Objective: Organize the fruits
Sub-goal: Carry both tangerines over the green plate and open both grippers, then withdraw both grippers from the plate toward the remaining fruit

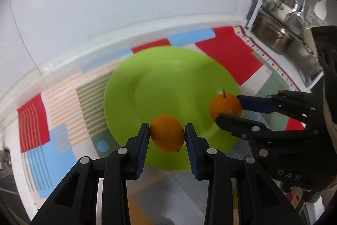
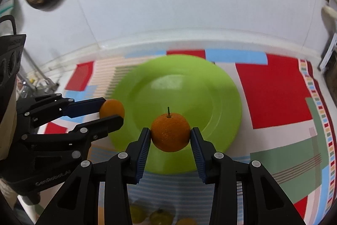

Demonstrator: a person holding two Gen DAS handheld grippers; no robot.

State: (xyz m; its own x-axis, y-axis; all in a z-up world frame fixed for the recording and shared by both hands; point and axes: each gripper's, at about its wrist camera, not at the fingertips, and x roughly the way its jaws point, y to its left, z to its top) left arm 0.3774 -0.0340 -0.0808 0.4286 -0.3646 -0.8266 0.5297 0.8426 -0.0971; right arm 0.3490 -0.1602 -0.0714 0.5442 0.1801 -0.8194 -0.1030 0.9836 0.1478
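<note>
Your left gripper (image 1: 167, 134) is clamping an orange (image 1: 167, 133) between both blue pads (image 1: 141, 147), closed down to the fruit's width. Pads are touching the fruit on its two sides. That orange is lying sideways in the grip, its stem end pointing down toward the camera. You're holding it above the near edge of the green plate (image 1: 147, 77); whether it's touching the plate is unclear.

Your right gripper (image 2: 170, 134) is squeezing a second orange (image 2: 170, 132) the same way, closed to the fruit's width with pads (image 2: 143, 151) pressing both sides. This second orange is sitting upright, short stem (image 2: 168, 111) pointing up. It's hanging over the plate's near edge (image 2: 168, 168) too, toward the plate's right side in the left wrist view, where the right gripper (image 1: 228, 108) is coming in from the right with its fruit (image 1: 225, 107).

In the right wrist view your left gripper (image 2: 111, 110) is showing at the plate's left edge with its orange (image 2: 112, 108). The two oranges are sitting apart, not touching.

The plate is resting on a patterned cloth (image 2: 278, 88) of red, blue and green blocks, covering a white counter against a white wall (image 1: 105, 3).

More fruit (image 2: 160, 216), yellowish and orange, is showing blurred at the cloth's near edge under your right gripper.

A metal rack (image 1: 271, 31) with kitchen items is standing at the counter's far right corner.
</note>
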